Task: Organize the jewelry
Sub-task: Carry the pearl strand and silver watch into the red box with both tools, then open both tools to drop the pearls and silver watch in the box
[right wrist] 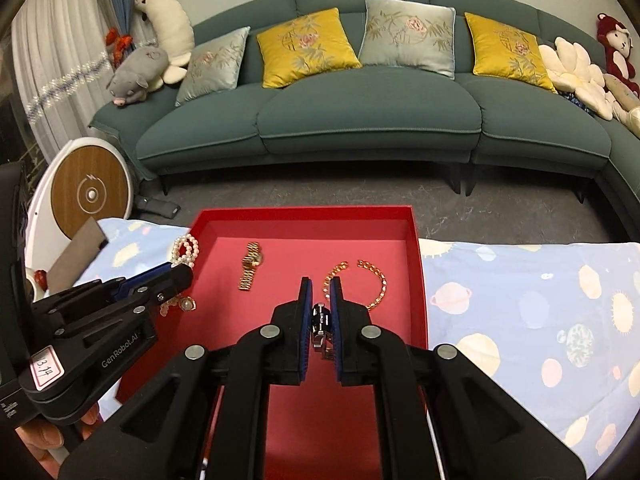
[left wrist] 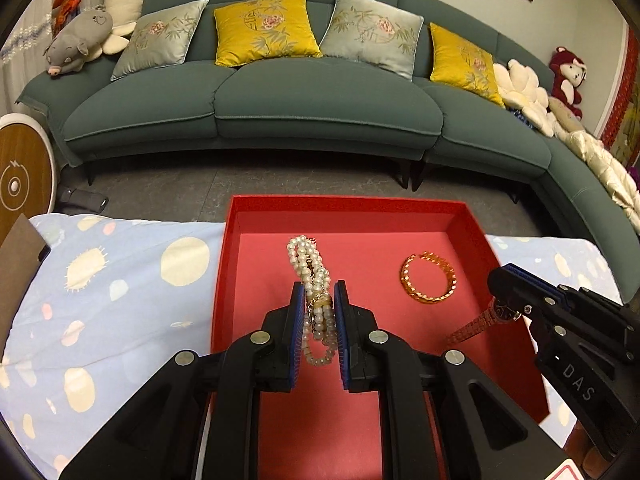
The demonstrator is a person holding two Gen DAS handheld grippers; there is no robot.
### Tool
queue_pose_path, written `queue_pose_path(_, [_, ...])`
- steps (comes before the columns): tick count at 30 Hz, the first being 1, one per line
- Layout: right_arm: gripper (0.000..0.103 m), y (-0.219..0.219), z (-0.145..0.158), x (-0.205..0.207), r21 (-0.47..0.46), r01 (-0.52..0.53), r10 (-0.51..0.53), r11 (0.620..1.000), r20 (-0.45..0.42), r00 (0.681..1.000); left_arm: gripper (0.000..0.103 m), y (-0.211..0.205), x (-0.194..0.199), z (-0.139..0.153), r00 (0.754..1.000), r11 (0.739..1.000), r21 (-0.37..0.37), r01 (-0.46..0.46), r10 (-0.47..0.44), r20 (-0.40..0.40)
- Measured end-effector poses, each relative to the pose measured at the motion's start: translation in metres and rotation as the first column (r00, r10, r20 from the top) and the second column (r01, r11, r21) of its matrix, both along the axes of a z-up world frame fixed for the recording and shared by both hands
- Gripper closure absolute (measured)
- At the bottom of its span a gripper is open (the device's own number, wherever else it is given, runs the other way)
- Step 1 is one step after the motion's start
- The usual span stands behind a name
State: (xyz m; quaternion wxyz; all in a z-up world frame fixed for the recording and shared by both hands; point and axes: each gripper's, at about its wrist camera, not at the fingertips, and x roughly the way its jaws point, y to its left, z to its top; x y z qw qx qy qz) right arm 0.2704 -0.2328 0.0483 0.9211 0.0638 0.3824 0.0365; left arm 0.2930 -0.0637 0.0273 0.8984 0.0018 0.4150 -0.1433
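Note:
A red tray (left wrist: 344, 202) (right wrist: 304, 212) lies on a table under a light blue cloth. My left gripper (left wrist: 318, 286) (right wrist: 180, 272) is shut on a pearl bracelet (left wrist: 308, 256) (right wrist: 186, 250) and holds it above the tray's left part. My right gripper (right wrist: 320, 280) (left wrist: 504, 284) is shut on a watch (right wrist: 320, 320); its strap (left wrist: 470, 328) hangs down over the tray's right side. A gold chain bracelet (left wrist: 428, 278) (right wrist: 376, 284) and a gold watch (right wrist: 250, 266) lie on the tray floor. In the left wrist view the pearls hide that gold watch.
The blue cloth (left wrist: 120, 280) (right wrist: 520, 300) spreads on both sides of the tray. A brown card (left wrist: 20, 264) (right wrist: 80, 252) sits at the table's left end. Beyond the far edge are grey floor, a green sofa (left wrist: 320, 100) and a round wooden-faced machine (right wrist: 90, 194).

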Motion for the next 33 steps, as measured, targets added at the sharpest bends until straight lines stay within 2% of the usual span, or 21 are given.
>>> queue_pose_path(8, [0.095, -0.009, -0.026, 0.013, -0.017, 0.004, -0.004, 1.0, -0.044, 0.999, 0.09, -0.001, 0.011, -0.021, 0.998, 1.0, 0.001, -0.01, 0.01, -0.056])
queue_pose_path(10, [0.094, -0.01, -0.027, 0.011, -0.03, 0.002, -0.003, 1.0, -0.039, 0.999, 0.087, 0.0, 0.009, -0.021, 0.999, 1.0, -0.005, -0.009, 0.009, -0.045])
queue_pose_path(11, [0.093, -0.009, -0.026, 0.008, -0.045, 0.006, -0.007, 0.999, -0.028, 1.0, 0.077, -0.001, 0.007, -0.02, 0.999, 1.0, 0.001, -0.009, 0.009, -0.04])
queue_pose_path(12, [0.091, -0.007, -0.026, 0.005, -0.056, 0.006, -0.008, 0.998, -0.022, 1.0, 0.059, -0.001, 0.005, -0.019, 0.999, 1.0, 0.014, -0.016, 0.016, -0.034])
queue_pose_path(13, [0.091, -0.006, -0.025, 0.003, -0.064, 0.004, -0.006, 0.998, -0.016, 1.0, 0.053, -0.001, 0.002, -0.018, 0.999, 0.999, 0.027, -0.028, 0.029, -0.021])
queue_pose_path(14, [0.083, -0.005, -0.023, 0.0, -0.072, 0.005, -0.005, 0.997, -0.007, 1.0, 0.044, -0.001, -0.003, -0.015, 0.999, 0.999, 0.032, -0.039, 0.039, -0.001])
queue_pose_path(15, [0.07, -0.004, -0.02, -0.004, -0.079, 0.008, -0.008, 0.997, 0.002, 1.0, 0.043, -0.001, -0.008, -0.011, 0.999, 0.999, 0.032, -0.044, 0.043, 0.017])
queue_pose_path(17, [0.062, -0.003, -0.013, -0.015, -0.085, 0.013, -0.01, 0.996, 0.03, 1.0, 0.043, 0.001, -0.016, -0.004, 0.999, 0.999, 0.026, -0.034, 0.033, 0.03])
queue_pose_path(24, [0.062, 0.005, 0.01, -0.059, -0.07, -0.011, 0.014, 0.997, 0.039, 0.999, 0.043, 0.017, -0.063, 0.023, 0.998, 0.999, 0.017, -0.027, 0.026, 0.06])
queue_pose_path(30, [0.062, 0.017, 0.025, -0.107, -0.09, -0.031, 0.034, 0.995, 0.029, 0.999, 0.043, 0.045, -0.115, 0.033, 0.999, 0.999, -0.013, -0.04, 0.04, 0.031])
queue_pose_path(33, [0.062, 0.018, 0.028, -0.138, -0.075, -0.04, 0.042, 0.996, 0.025, 0.999, 0.043, 0.062, -0.14, 0.035, 0.998, 0.999, -0.003, -0.054, 0.054, 0.026])
